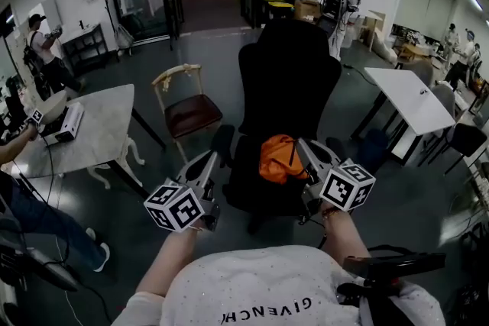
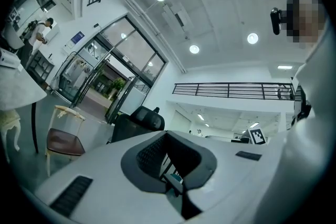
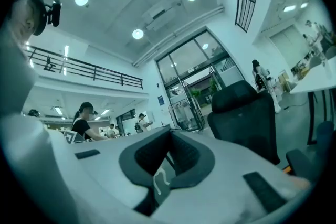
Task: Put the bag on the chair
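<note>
Bag (image 1: pixel 279 158), one, orange, on one black chair (image 1: pixel 289 80); one wooden chair (image 1: pixel 187 109) beside, marble desk (image 1: pixel 88 126) and white desk (image 1: pixel 405 99) flanking. Left gripper (image 1: pixel 210 161) and right gripper (image 1: pixel 306 146): jaws together, empty.

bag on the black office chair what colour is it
The bag is orange, seen best in the head view.

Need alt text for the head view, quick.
A crumpled orange fabric bag lies on the seat of a black high-backed office chair. The left gripper and the right gripper flank the seat in front, neither holding the bag.
</note>
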`<state>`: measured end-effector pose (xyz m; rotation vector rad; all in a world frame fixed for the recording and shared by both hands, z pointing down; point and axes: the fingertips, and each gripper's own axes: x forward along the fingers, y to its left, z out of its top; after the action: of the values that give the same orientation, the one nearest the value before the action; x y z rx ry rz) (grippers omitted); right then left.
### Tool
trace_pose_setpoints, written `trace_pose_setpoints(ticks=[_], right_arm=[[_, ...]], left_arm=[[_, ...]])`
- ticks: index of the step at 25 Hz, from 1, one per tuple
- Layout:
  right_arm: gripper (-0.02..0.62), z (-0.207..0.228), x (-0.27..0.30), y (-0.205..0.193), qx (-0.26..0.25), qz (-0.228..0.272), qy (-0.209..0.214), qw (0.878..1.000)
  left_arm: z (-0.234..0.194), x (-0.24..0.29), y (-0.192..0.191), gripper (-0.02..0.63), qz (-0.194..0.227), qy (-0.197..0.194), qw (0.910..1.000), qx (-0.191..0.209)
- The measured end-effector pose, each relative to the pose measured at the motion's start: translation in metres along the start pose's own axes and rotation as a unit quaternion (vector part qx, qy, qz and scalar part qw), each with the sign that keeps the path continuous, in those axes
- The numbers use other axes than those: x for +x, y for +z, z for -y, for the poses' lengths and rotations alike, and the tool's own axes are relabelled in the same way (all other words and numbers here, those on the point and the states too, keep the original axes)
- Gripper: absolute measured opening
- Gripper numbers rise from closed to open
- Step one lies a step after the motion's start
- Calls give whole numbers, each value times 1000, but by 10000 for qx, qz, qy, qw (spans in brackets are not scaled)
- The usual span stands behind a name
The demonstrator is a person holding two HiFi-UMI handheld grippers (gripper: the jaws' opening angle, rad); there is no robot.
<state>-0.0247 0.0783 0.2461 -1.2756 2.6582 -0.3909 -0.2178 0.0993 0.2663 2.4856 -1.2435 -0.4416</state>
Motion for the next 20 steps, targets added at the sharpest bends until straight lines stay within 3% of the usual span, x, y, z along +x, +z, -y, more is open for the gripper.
trace_pose_setpoints(ticks=[6, 13, 20], right_arm=[[-3, 30, -25, -5, 387, -310, -96, 9987], [-3, 49, -57, -23, 279, -410, -43, 9988], [-3, 54, -73, -41, 181, -607, -34, 9980]], left_arm=[[25, 5, -33, 2, -205, 246, 9994, -107], [43, 6, -72, 2, -428, 399, 9983, -84], [52, 2, -86, 2, -547, 502, 9972, -38]])
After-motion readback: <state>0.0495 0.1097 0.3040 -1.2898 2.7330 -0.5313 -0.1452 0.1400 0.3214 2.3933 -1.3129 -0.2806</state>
